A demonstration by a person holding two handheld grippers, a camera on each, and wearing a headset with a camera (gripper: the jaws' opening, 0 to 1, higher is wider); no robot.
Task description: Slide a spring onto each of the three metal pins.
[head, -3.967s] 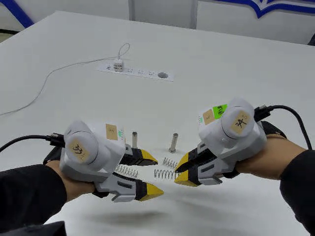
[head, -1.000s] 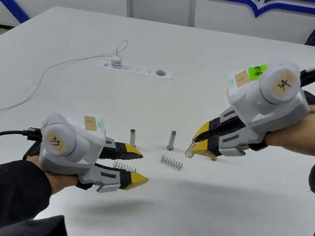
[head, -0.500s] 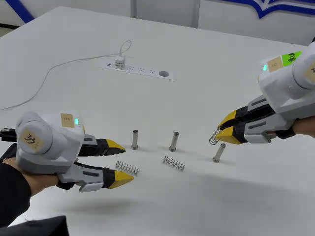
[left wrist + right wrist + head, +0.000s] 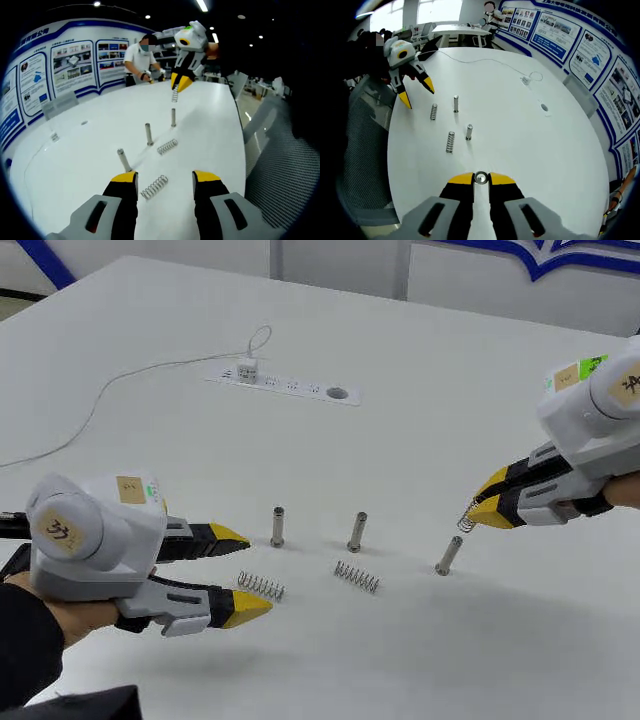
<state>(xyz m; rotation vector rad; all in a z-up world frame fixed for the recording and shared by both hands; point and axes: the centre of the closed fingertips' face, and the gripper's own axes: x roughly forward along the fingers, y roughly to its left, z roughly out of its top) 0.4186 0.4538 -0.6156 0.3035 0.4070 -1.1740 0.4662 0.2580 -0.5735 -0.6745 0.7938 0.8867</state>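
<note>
Spring A point(image 4: 467, 519): pinched at one end between the yellow tips of the right gripper point(image 4: 484, 507), whose jaws are closed on it. It hangs in the air, tilted, clear of the desk point(image 4: 420, 370). In the right gripper view, spring A point(image 4: 481, 177) shows end-on as a small ring between the tips.

Pin 3 point(image 4: 448, 555): stands on the desk at 7 o'clock of spring A, near it but apart. It is bare.

Pin 2 point(image 4: 356, 531) is at 9 o'clock of pin 3, and pin 1 point(image 4: 278, 526) is further out at 9 o'clock. Both stand bare.

Spring B point(image 4: 357, 577) lies flat on the desk at 6 o'clock of pin 2, just beside it. Spring C point(image 4: 261, 586) lies flat at 7 o'clock of pin 1.

Left gripper point(image 4: 238, 571): jaws wide apart, gripping nothing, tips at 9 o'clock of spring C. In the left gripper view, spring C point(image 4: 154, 186) lies between the two yellow tips. Whether either tip touches it cannot be told.

Power strip point(image 4: 290, 386): at 12 o'clock of the pins, well apart. A white cable point(image 4: 120, 372) trails off from it toward 9 o'clock.
</note>
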